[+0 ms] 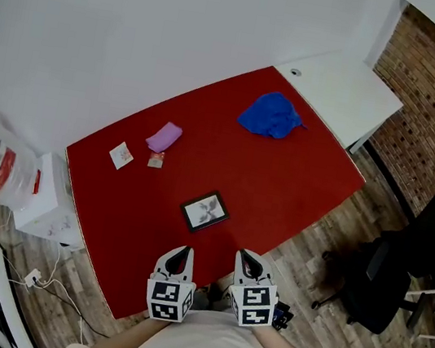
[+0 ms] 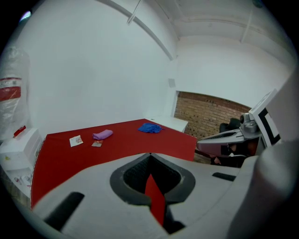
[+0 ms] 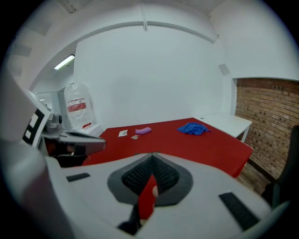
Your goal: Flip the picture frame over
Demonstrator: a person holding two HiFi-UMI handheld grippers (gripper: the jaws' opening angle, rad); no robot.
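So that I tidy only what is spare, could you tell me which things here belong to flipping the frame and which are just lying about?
For the job: picture frame, picture side up on the red table; left gripper and right gripper, both shut and empty.
Lying about: blue cloth, purple cloth, small white card, small packet.

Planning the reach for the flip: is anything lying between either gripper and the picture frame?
Nothing visible does. Only bare red table lies between the picture frame and the left gripper or the right gripper.
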